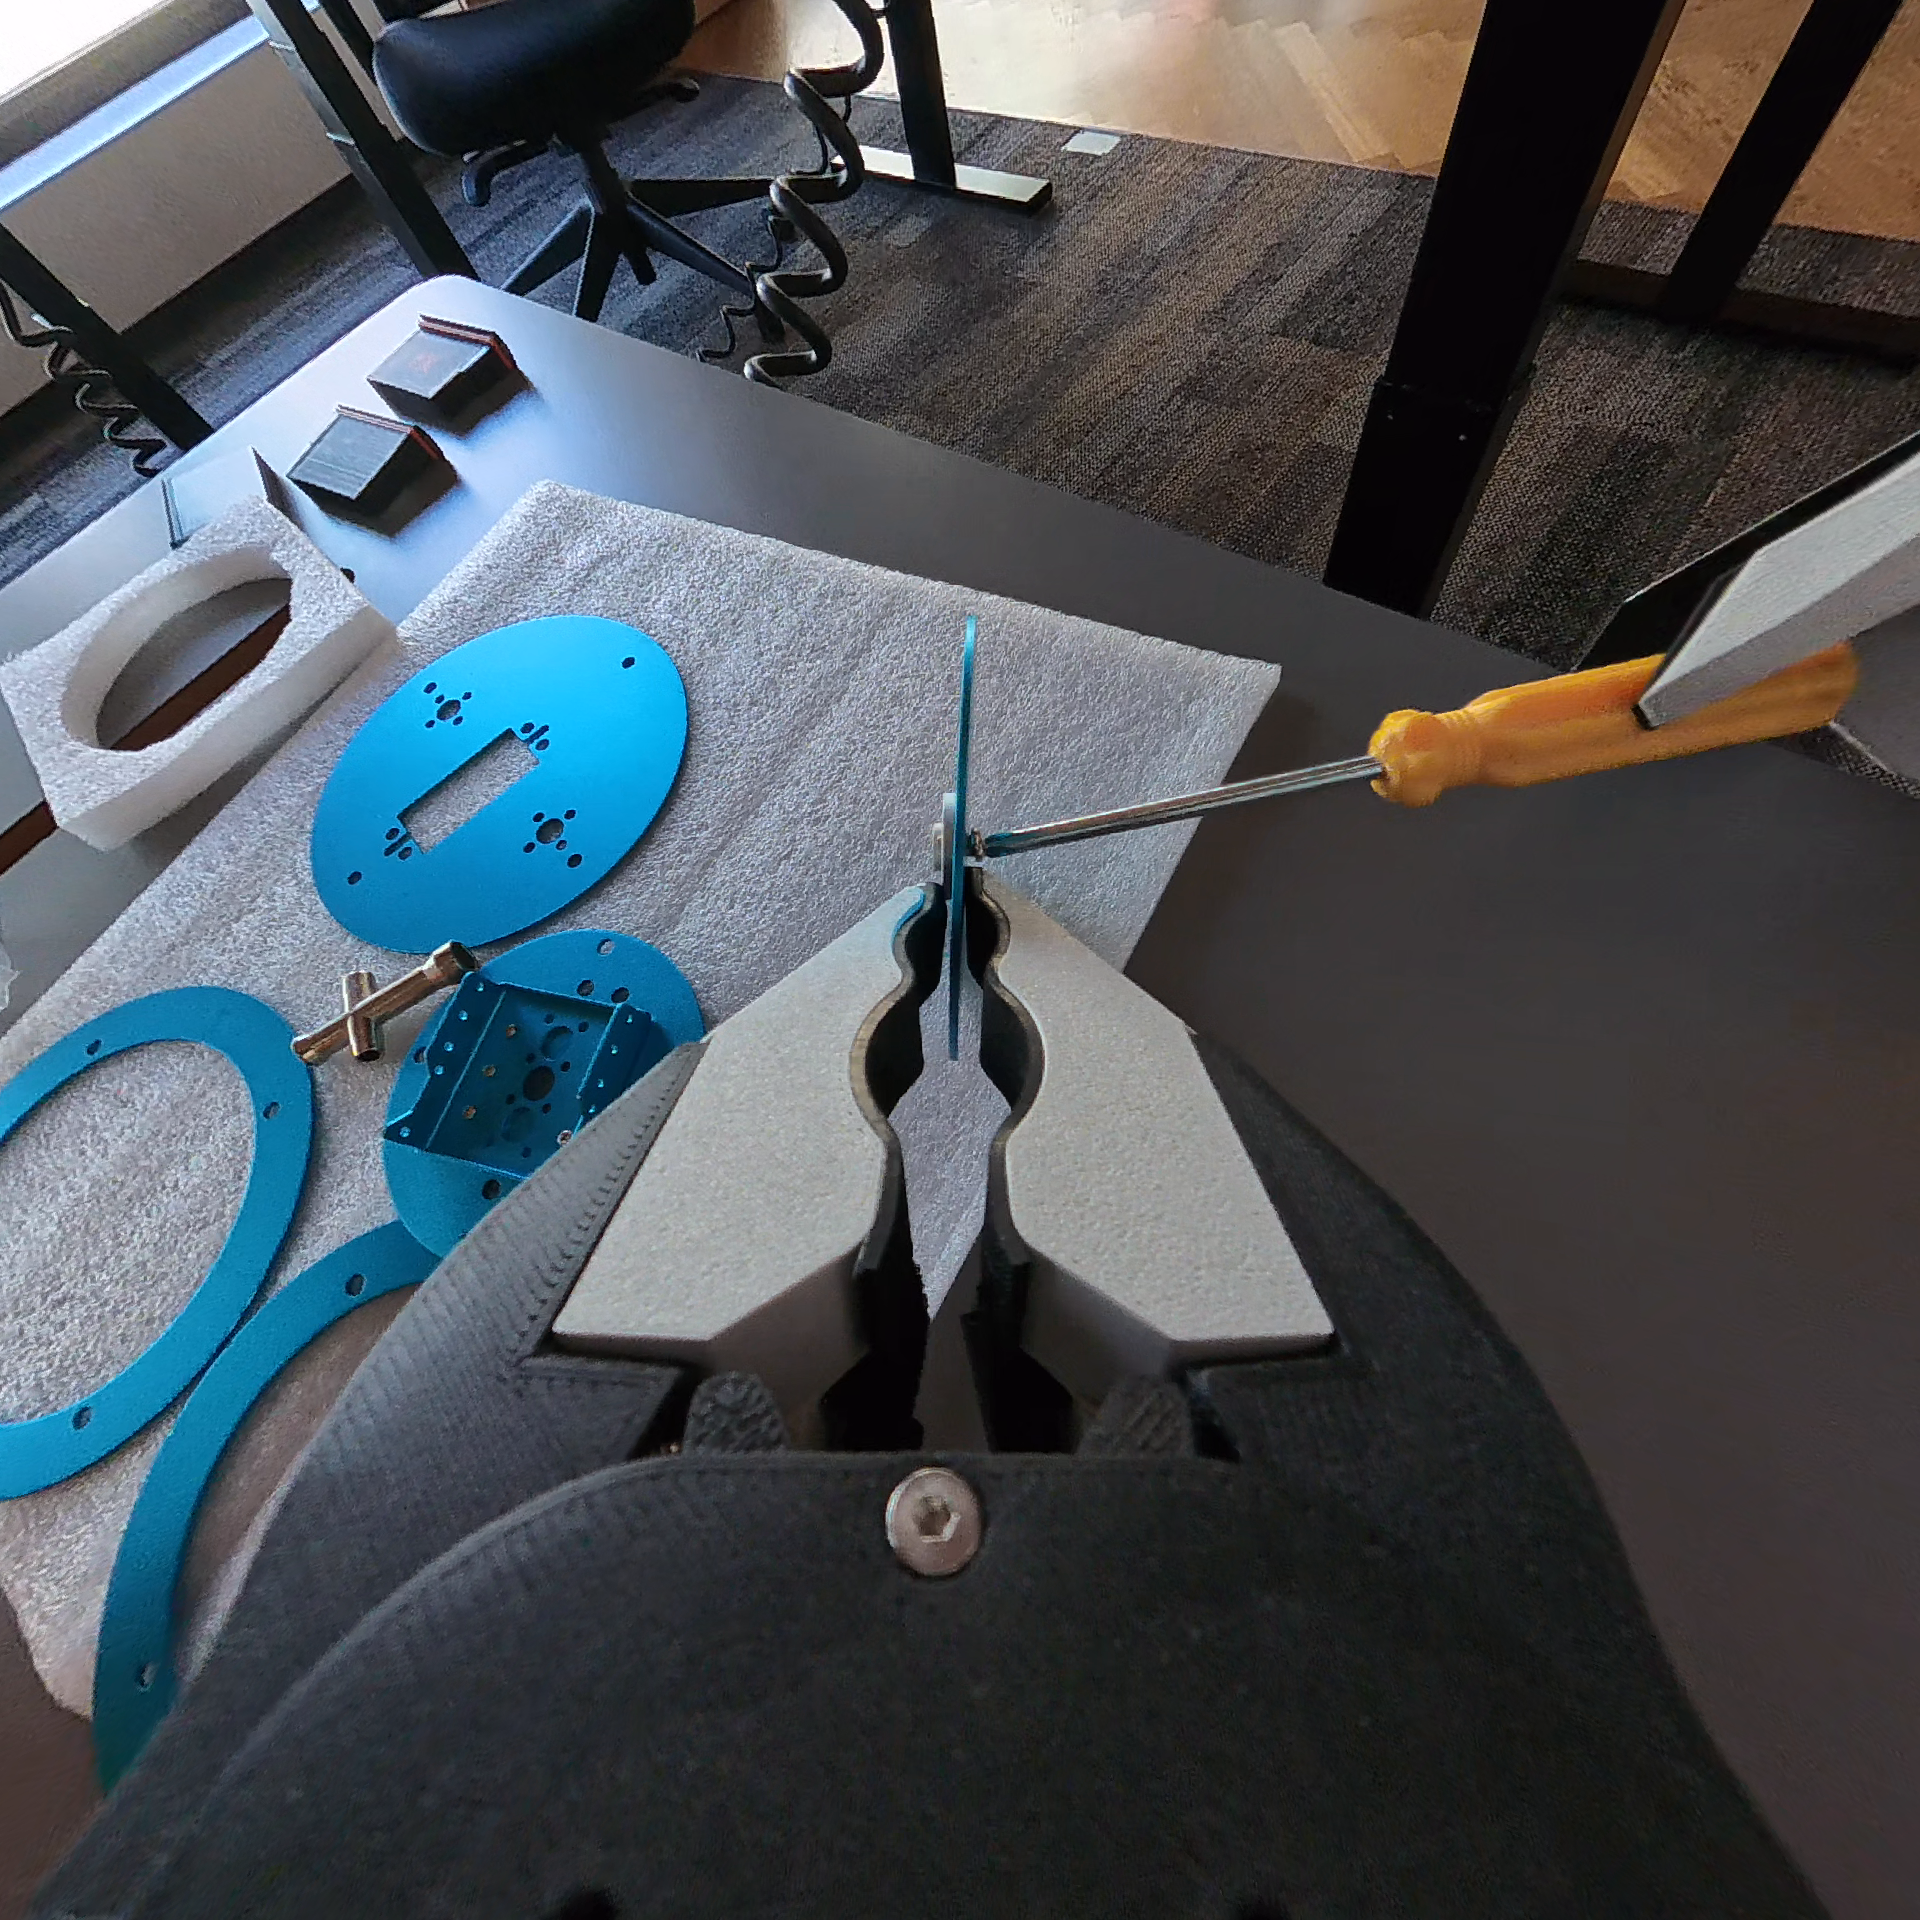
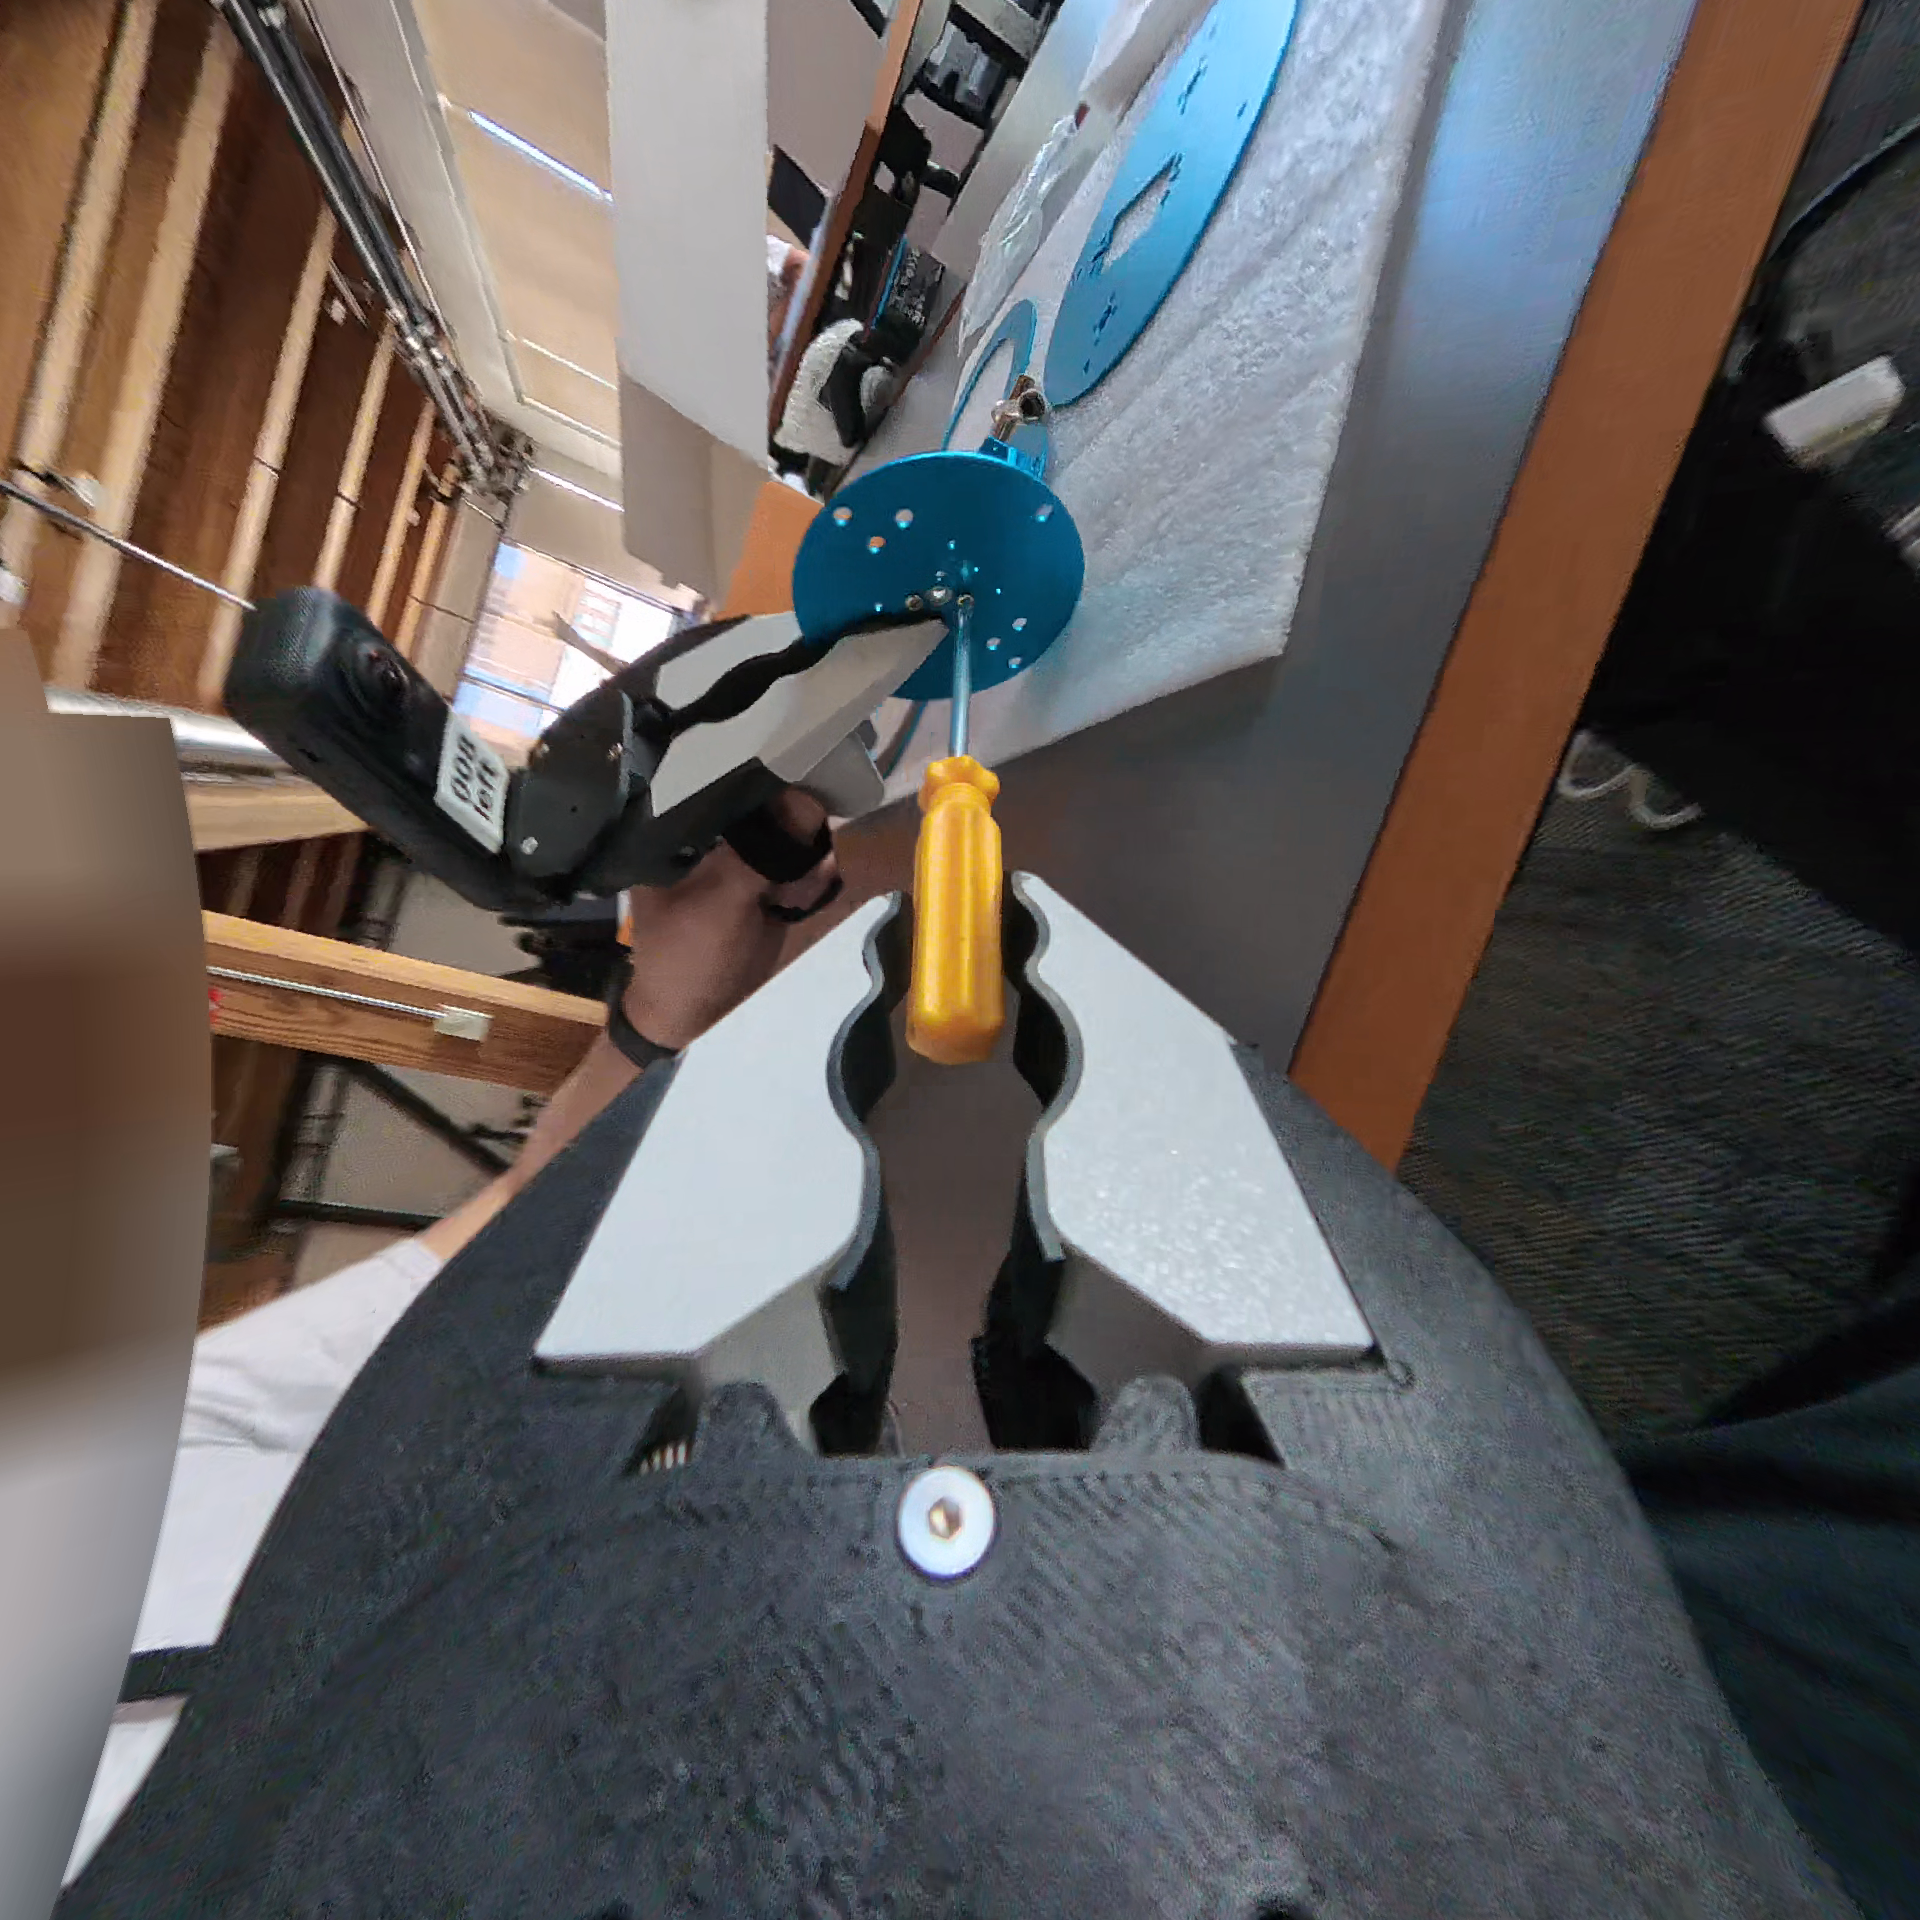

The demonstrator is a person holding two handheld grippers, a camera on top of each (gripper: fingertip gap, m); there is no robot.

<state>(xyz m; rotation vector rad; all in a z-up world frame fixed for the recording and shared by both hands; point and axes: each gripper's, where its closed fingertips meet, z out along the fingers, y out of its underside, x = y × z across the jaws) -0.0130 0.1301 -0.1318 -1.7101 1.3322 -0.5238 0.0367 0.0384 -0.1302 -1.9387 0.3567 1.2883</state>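
Disc held on edge, screwdriver tip at its screw

Left gripper [image 1: 961, 883] is clamped on a small blue disc [image 1: 964, 790], which stands upright and edge-on between the fingertips, above the white foam sheet [image 1: 831, 665]. In the right wrist view the same disc [image 2: 914, 540] shows its flat face, dotted with small holes, and the left gripper [image 2: 925, 623] pinches its lower rim.

Right gripper [image 2: 954, 904] is closed on the orange handle of a screwdriver [image 2: 956, 914]; the handle sits between the fingertips, the butt end reaching back into the gap. From the left wrist view the screwdriver [image 1: 1558, 717] comes in from the right, its metal shaft nearly level, and the tip touches a small screw [image 1: 977, 840] at the disc's centre, just above the left fingertips.

On the foam, left of the held disc:
- large blue plate with a rectangular cut-out [image 1: 499, 779], lying flat
- blue ring [image 1: 156, 1226], flat, near the foam's left edge
- blue bracket on a round base [image 1: 530, 1070], beside the plate
- metal cross wrench [image 1: 384, 1013], touching the bracket's edge

Foam sheet lies on a dark grey table [image 1: 1507, 1091]. White foam block with an oval hole [image 1: 177, 675] and two dark boxes [image 1: 416, 416] sit at the far left of the table.
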